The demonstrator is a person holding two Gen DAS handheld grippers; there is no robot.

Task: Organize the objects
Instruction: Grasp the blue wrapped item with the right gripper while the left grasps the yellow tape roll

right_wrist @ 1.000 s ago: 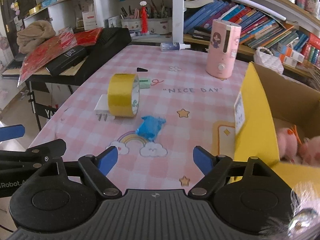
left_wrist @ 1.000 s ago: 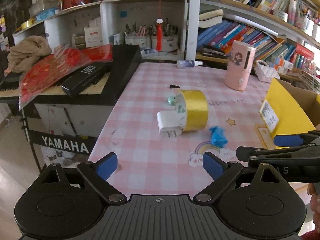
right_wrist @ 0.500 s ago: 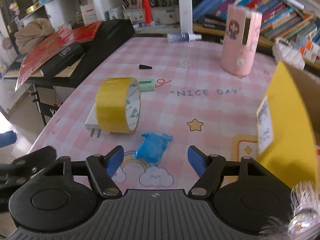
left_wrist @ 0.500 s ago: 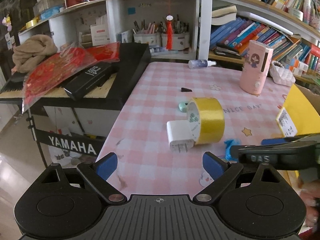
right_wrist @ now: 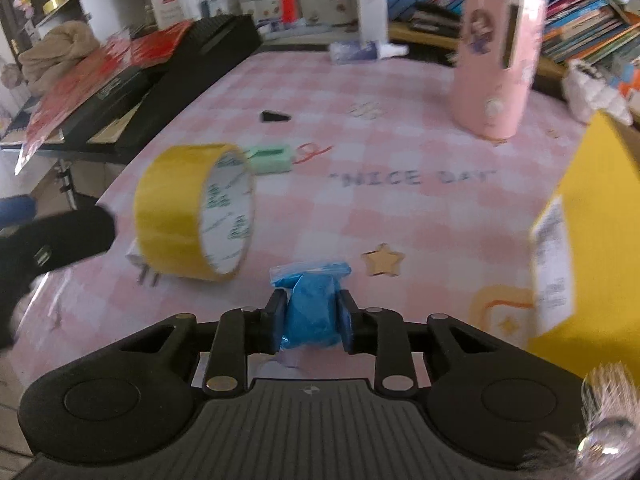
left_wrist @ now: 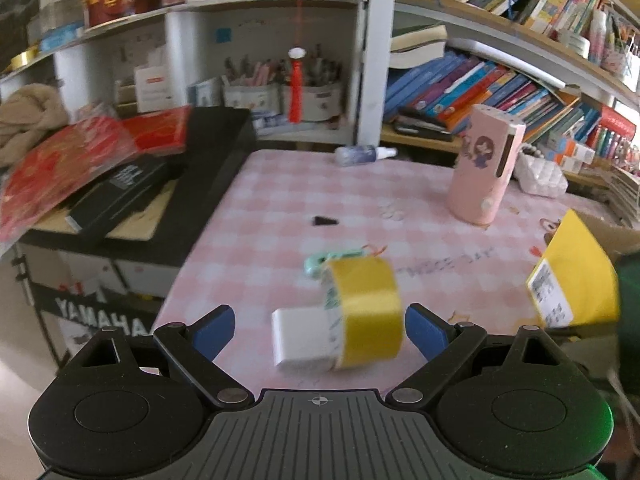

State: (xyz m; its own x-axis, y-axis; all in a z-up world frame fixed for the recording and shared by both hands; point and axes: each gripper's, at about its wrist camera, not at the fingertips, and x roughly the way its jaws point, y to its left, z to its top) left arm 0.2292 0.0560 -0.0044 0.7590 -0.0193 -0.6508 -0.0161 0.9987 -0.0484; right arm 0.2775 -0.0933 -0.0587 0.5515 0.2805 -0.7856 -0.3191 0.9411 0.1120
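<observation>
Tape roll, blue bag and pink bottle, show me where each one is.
tape roll (right_wrist: 172, 204), right wrist view, on its yellow outer band.
blue bag (right_wrist: 313, 304), right wrist view, on its middle between the pads.
pink bottle (left_wrist: 480, 176), left wrist view, on its front.

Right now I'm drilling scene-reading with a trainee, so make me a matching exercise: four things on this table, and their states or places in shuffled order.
Things:
1. blue bag
2. yellow tape roll
3. pink bottle
4. spray bottle

States:
A. lying flat at the far table edge
B. standing upright
C. on its edge against the white plug
D. pinched in the right hand-held gripper

Pairs: 1-D, 2-C, 3-B, 4-A
</observation>
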